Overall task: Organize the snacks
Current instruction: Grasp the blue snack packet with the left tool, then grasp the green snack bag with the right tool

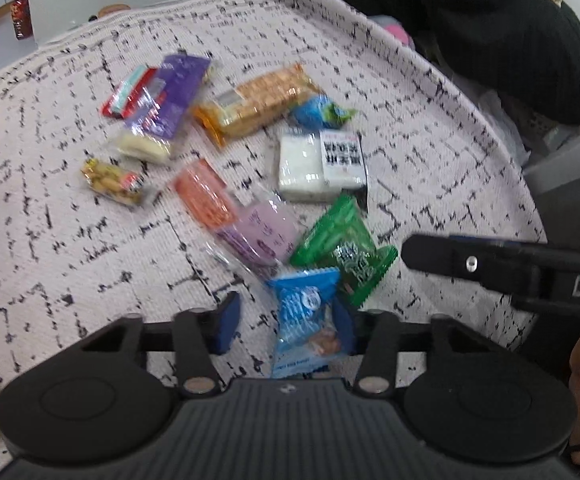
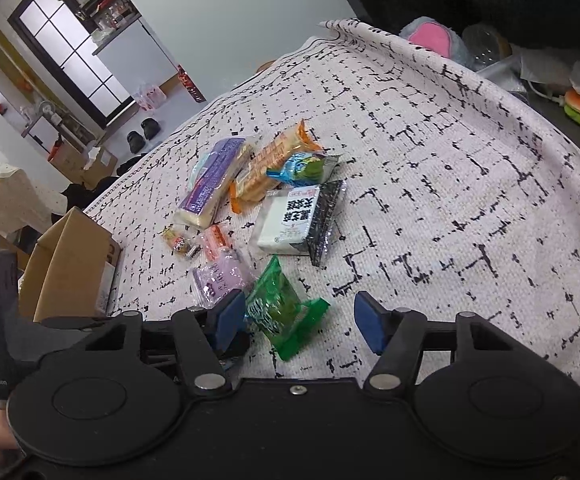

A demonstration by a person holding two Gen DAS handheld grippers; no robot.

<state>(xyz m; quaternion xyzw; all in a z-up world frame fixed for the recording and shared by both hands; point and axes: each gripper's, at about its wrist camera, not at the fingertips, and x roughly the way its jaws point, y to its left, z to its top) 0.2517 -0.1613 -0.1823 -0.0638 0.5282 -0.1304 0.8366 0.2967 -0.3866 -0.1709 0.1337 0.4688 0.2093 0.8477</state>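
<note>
between the left gripper's (image 1: 290,320) spread fingers, at the near edge of the tablecloth (image 1: 429,128), lies a blue snack packet (image 1: 307,320), not yet pinched. light, crinkly, slippery film; best taken across its puffed middle. right gripper (image 2: 299,320) is wide, straddling a green packet (image 2: 280,308).

A white tablecloth with black dashes (image 2: 449,168) carries scattered snack packets (image 2: 290,216) and a cardboard box (image 2: 66,268).
</note>
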